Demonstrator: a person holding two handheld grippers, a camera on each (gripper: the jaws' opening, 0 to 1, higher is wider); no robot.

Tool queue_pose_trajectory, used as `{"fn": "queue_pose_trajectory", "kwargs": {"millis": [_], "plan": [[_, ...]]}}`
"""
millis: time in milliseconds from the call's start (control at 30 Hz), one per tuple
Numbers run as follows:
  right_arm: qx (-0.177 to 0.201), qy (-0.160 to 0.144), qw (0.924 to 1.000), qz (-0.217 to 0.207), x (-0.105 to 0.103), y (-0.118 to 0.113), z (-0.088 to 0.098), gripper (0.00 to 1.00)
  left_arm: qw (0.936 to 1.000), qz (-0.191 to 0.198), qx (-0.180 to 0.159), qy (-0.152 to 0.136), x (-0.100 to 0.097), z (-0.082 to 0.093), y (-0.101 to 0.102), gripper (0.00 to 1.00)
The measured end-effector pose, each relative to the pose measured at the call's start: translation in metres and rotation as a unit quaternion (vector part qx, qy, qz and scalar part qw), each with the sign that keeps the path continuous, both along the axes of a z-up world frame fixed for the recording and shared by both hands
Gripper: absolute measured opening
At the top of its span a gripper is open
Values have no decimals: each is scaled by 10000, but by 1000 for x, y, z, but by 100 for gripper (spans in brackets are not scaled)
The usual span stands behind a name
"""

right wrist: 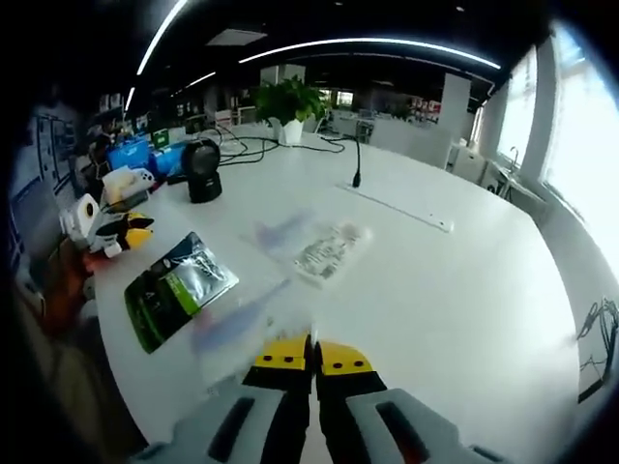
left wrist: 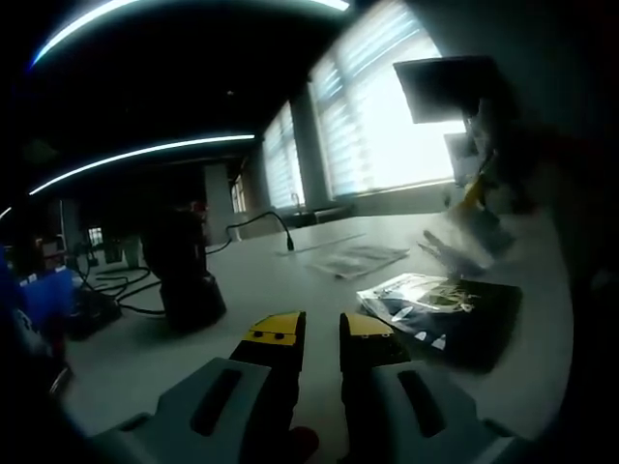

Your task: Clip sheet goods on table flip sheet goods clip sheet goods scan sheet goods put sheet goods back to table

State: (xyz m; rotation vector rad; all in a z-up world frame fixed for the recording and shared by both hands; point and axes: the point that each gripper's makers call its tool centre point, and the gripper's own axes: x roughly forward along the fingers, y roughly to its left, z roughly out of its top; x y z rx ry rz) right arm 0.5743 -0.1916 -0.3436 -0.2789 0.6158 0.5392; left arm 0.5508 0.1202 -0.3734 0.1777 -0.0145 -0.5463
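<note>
A dark green sheet packet (left wrist: 445, 314) (right wrist: 179, 285) lies flat on the white table (left wrist: 280, 280) (right wrist: 464, 290). A clear printed packet (left wrist: 358, 259) (right wrist: 329, 251) lies farther in. My left gripper (left wrist: 321, 333) hovers low over the table beside the dark packet, its jaws a narrow gap apart with nothing between them; it also appears at the table's left edge (right wrist: 116, 232). My right gripper (right wrist: 311, 356) has its jaws pressed together on a thin pale sliver, with a bluish translucent smear (right wrist: 232, 324) trailing from it. In the left gripper view it is blurred (left wrist: 474, 208) above a pale blurred sheet (left wrist: 455, 249).
A black scanner (left wrist: 189, 280) (right wrist: 203, 169) stands on the table with cables behind it. A gooseneck microphone (right wrist: 356, 164), a long white strip (right wrist: 397, 208) and a potted plant (right wrist: 290, 101) sit farther back. Bright windows line one side.
</note>
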Motion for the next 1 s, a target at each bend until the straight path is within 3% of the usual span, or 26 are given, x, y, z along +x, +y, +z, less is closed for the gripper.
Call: {"fn": "queue_pose_trajectory", "kwargs": {"millis": [467, 767, 1000], "plan": [[520, -363, 9980, 68, -1, 19, 50, 0, 10000, -3, 4, 3, 0, 0, 0, 7], [609, -635, 9957, 297, -4, 43, 81, 0, 10000, -9, 15, 9, 0, -1, 0, 7], [501, -781, 9947, 442, -5, 59, 93, 0, 10000, -1, 3, 8, 0, -1, 0, 7]]}}
